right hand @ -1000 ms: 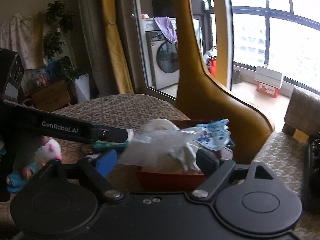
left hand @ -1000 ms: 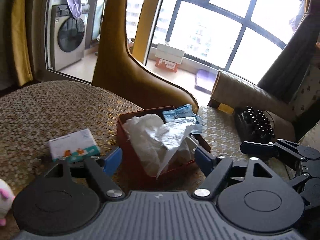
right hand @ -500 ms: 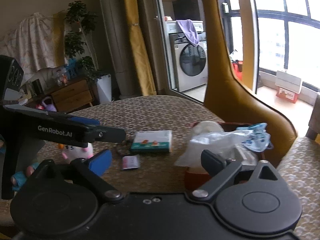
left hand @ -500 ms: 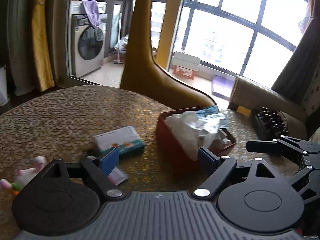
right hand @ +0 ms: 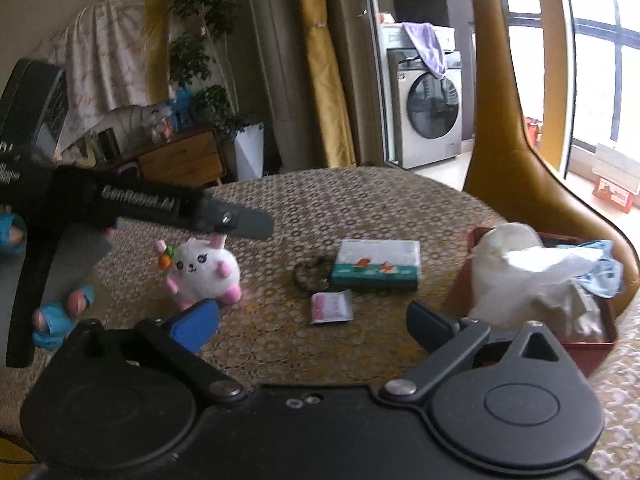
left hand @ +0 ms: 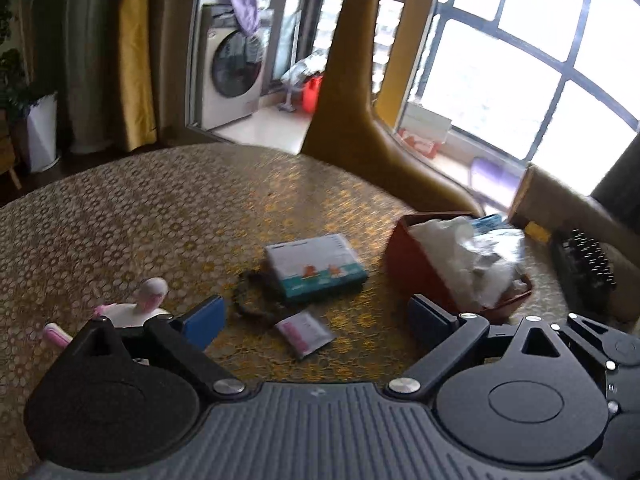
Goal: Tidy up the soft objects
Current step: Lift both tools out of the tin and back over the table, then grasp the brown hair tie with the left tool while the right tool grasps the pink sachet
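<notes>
Round table [right hand: 360, 200] in gold-patterned cloth, bearing plush bunny [right hand: 204, 270], tissue pack [right hand: 378, 264], small pink sachet [right hand: 332, 307], dark bracelet [right hand: 310, 276], red box [left hand: 420, 264].

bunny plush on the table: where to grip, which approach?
Probably across the round white body of the bunny plush, fingers closing on its left and right flanks, coming from above. It sits upright and apart from the dark hair tie; ears, carrot and pink limbs are small and floppy. The left gripper, open, is nearest.

plush bunny [left hand: 138, 306]: mostly hidden behind left gripper finger
left gripper [right hand: 132, 208]: motion-blurred, cut by frame edge
red box [left hand: 420, 264]: contents blurred, items indistinguishable
</notes>
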`<state>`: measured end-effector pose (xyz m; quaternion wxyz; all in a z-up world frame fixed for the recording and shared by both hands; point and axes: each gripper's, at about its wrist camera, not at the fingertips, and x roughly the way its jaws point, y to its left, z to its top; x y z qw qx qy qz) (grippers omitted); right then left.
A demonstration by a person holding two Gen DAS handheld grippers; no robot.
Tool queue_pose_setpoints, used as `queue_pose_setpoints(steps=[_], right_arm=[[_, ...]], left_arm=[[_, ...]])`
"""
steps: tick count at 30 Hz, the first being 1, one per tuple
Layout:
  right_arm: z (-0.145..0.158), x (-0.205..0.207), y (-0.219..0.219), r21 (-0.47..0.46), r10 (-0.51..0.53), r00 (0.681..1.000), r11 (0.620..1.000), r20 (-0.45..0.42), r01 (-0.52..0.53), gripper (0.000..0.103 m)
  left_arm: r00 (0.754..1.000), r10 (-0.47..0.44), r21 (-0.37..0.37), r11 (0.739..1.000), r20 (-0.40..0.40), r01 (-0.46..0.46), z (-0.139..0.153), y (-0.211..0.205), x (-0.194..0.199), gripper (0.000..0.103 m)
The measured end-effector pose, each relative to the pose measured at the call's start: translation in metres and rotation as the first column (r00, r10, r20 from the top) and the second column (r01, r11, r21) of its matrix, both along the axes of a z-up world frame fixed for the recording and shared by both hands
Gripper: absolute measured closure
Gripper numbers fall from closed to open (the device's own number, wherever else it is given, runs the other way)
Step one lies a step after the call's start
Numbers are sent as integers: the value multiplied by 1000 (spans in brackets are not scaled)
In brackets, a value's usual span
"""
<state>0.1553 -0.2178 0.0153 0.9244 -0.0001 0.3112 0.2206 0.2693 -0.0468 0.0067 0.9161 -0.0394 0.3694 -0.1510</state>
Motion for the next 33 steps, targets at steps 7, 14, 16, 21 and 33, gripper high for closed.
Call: queue_pose_setpoints(steps=[7, 14, 16, 21, 33], right_arm=[[-26, 24, 18, -26, 5, 998, 1000, -58, -7, 2], [-51, 49, 25, -53, 6, 995, 999, -104, -12, 2], [-55, 55, 26, -54, 16, 993, 998, -114, -23, 3], [-69, 72, 27, -63, 20, 991, 998, -130, -28, 5], [-94, 104, 35, -103, 17, 990, 994, -142, -32, 14]], left_arm=[[992, 43, -20, 999, -116, -46, -15, -2, 42, 5], [967, 39, 77, 997, -252, -20, -40, -26, 78, 5], [961, 34, 93, 996, -273, -9, -48, -30, 86, 5], [945, 52, 93, 995, -322, -24, -71, -32, 102, 5], [945, 107, 147, 987, -308, -63, -100, -36, 127, 5]])
